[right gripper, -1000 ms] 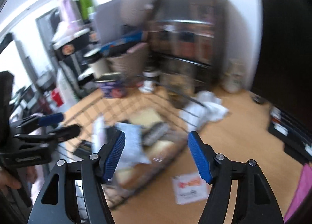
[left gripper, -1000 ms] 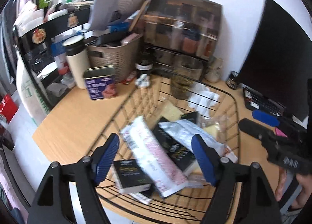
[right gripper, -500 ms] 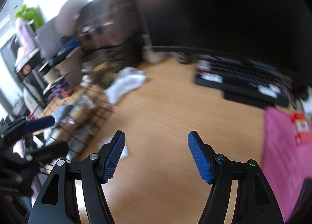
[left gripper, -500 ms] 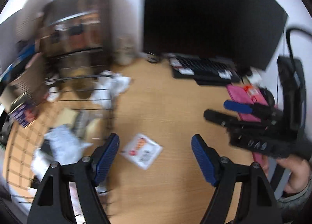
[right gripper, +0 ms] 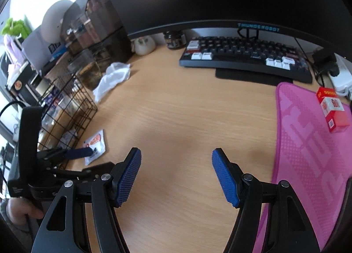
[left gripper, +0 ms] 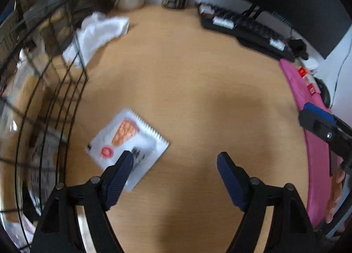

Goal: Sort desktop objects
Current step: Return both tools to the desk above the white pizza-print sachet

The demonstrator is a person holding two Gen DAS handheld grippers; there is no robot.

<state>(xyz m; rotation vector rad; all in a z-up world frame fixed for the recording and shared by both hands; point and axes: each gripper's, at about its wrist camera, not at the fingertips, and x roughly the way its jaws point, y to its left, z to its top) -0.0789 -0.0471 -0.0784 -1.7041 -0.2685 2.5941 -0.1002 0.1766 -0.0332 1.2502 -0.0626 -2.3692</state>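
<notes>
- White sachet (left gripper: 127,145) with an orange print lies flat on the wooden desk (left gripper: 198,76), just right of the black wire basket (left gripper: 66,90), apart from its wall.
- Judged light, thin and limp: a sealed foil-type packet with serrated ends. Likely slick on the faces, and nothing stands proud of the desk for pads to catch.
- Best hold looks to be across one serrated edge or a corner, one finger slid under; a flat pinch from above may only skate it along the wood.
- Left gripper (left gripper: 175,162) points steeply down, jaws wide and opening, nothing between them. Its left fingertip overlaps the sachet's near-right corner in view; contact cannot be told. The sachet sits left of the gap's centre, not squarely within it.
- Right gripper (right gripper: 176,162) hangs over bare desk, jaws wide, empty. The sachet lies well to its left; a pink mat (right gripper: 308,143) and a red box (right gripper: 332,109) lie to its right.
</notes>
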